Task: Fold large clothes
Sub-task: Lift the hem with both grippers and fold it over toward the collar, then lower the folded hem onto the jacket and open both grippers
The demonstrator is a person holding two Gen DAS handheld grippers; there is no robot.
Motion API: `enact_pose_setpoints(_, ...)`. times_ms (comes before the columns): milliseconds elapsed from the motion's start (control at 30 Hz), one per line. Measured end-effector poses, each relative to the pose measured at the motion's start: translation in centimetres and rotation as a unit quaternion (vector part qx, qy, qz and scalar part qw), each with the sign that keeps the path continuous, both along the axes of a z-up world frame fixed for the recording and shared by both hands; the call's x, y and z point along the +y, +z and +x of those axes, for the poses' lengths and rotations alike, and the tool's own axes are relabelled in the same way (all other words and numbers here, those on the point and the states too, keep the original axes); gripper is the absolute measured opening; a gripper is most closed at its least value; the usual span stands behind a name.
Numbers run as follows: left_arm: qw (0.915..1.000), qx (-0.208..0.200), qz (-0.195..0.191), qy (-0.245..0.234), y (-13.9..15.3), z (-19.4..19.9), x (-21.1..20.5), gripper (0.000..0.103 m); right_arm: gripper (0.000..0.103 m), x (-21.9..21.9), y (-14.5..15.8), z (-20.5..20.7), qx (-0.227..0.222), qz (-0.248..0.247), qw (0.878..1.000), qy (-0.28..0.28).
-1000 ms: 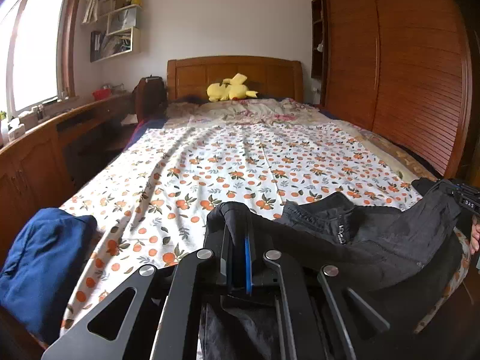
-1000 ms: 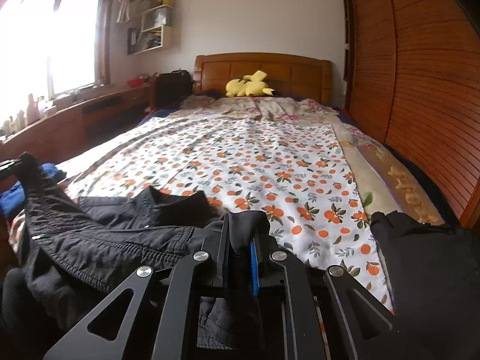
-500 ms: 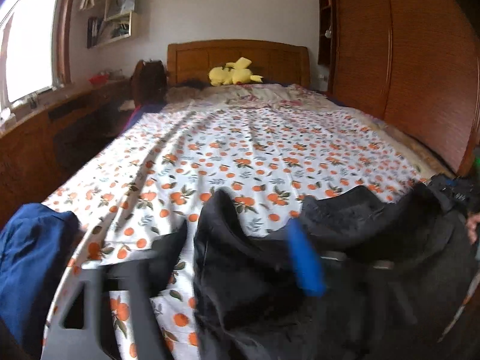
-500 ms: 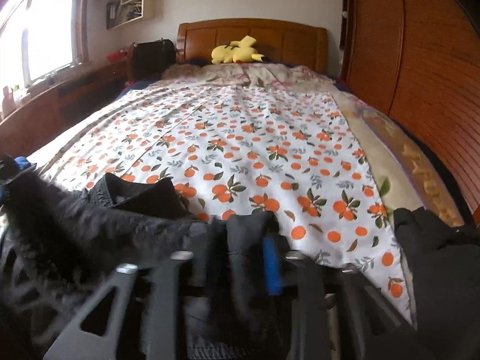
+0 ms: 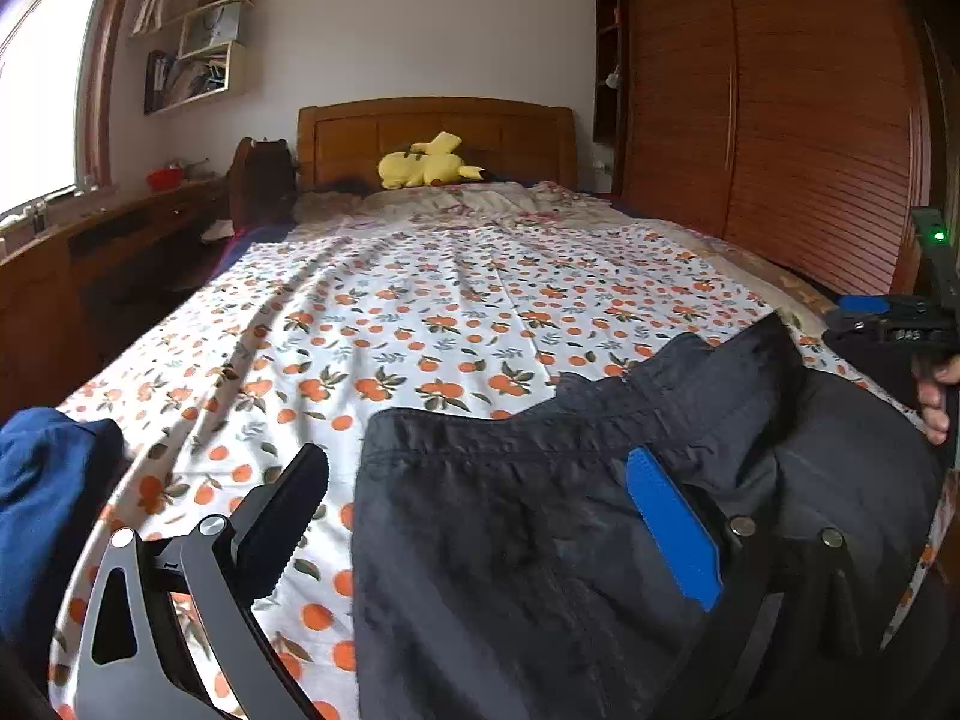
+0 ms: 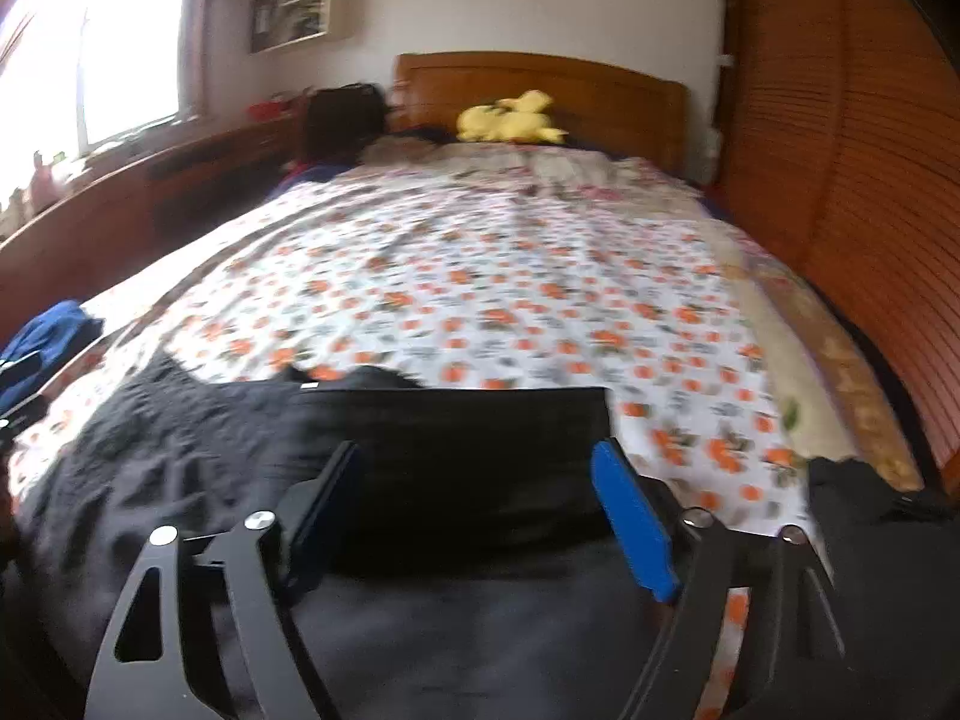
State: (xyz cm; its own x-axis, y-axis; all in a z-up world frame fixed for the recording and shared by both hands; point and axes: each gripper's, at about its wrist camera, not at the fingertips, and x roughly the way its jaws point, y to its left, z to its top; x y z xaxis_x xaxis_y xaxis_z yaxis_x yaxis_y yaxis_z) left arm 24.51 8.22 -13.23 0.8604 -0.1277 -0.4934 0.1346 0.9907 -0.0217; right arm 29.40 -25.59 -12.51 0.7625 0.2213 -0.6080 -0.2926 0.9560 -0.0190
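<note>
A dark grey garment [image 5: 540,540] lies flat across the near end of the bed; it also shows in the right wrist view [image 6: 420,468]. My left gripper [image 5: 474,516] is open, its jaws wide apart over the garment's left edge, holding nothing. My right gripper [image 6: 474,510] is open too, jaws spread over the garment's right part, holding nothing. The right gripper's body and the person's hand [image 5: 936,396] show at the right edge of the left wrist view.
The bed has an orange-patterned sheet [image 5: 456,312], a yellow plush toy [image 5: 426,165] and a wooden headboard. A folded blue cloth [image 5: 42,516] lies at the near left. Another dark garment [image 6: 882,540] lies at the near right. A wardrobe [image 5: 780,120] stands right, a desk left.
Both grippers were shut on the dark garment and have opened, letting it drop flat onto the bed. The right wrist view is blurred by motion.
</note>
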Motion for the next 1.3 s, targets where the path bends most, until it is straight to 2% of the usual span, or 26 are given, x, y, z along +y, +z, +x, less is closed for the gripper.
enact_pose_setpoints(100, 1.0000, 0.003, -0.003, -0.005, -0.2, -0.3, -0.4, 0.100, 0.063, 3.6, -1.0, 0.4, 0.025, -0.003, 0.999, 0.034)
enact_pose_setpoints(333, 0.9999, 0.001, -0.008, -0.015, -0.2, -1.0, -0.5, 0.100, 0.053, 9.5, -3.9, 2.4, 0.072, -0.025, 0.996, 0.055)
enact_pose_setpoints(367, 0.9998, 0.001, -0.008, -0.016, -0.2, -1.0, -0.5, 0.100, 0.047, 10.2, -4.4, 3.1, 0.078, -0.036, 0.995, 0.049)
enact_pose_setpoints(400, 0.9998, 0.001, -0.009, -0.016, -0.2, -1.1, -0.5, 0.100, 0.031, 10.4, -4.6, 3.3, 0.081, -0.038, 0.995, 0.046)
enact_pose_setpoints(467, 0.9998, 0.002, -0.011, -0.018, -0.3, -1.1, -0.5, 0.100, 0.012, 10.9, -5.3, 4.4, 0.099, -0.047, 0.993, 0.044)
enact_pose_setpoints(567, 0.9998, 0.005, -0.011, -0.019, -0.4, -1.0, -0.4, 0.100, 0.008, 11.4, -5.6, 5.5, 0.093, -0.054, 0.993, 0.045)
enact_pose_setpoints(700, 0.9997, 0.004, -0.011, -0.019, -0.5, -1.1, -0.3, 0.100, 0.007, 11.5, -5.6, 7.1, 0.093, -0.043, 0.994, 0.034)
enact_pose_setpoints(967, 0.9998, 0.000, -0.014, -0.017, -0.3, -1.4, -0.3, 0.100, 0.007, 12.8, -7.2, 10.9, 0.094, -0.066, 0.993, 0.008)
enact_pose_setpoints(1067, 0.9998, 0.000, -0.014, -0.016, -0.3, -1.3, -0.4, 0.100, 0.009, 12.8, -8.0, 11.7, 0.109, -0.074, 0.991, 0.005)
enact_pose_setpoints(1133, 0.9998, 0.001, -0.013, -0.016, -0.3, -1.3, -0.4, 0.100, 0.019, 12.7, -7.8, 11.5, 0.114, -0.074, 0.991, 0.007)
enact_pose_setpoints(1167, 0.9998, 0.001, -0.014, -0.017, -0.3, -1.4, -0.5, 0.100, 0.041, 12.5, -7.4, 11.2, 0.112, -0.076, 0.991, 0.006)
enact_pose_setpoints(1200, 0.9998, 0.001, -0.013, -0.018, -0.3, -1.4, -0.5, 0.100, 0.055, 12.1, -6.8, 10.6, 0.105, -0.074, 0.992, 0.005)
enact_pose_setpoints(1300, 0.9997, 0.000, -0.013, -0.021, -0.3, -1.4, -0.8, 0.100, 0.055, 10.9, -5.0, 8.5, 0.089, -0.060, 0.994, 0.020)
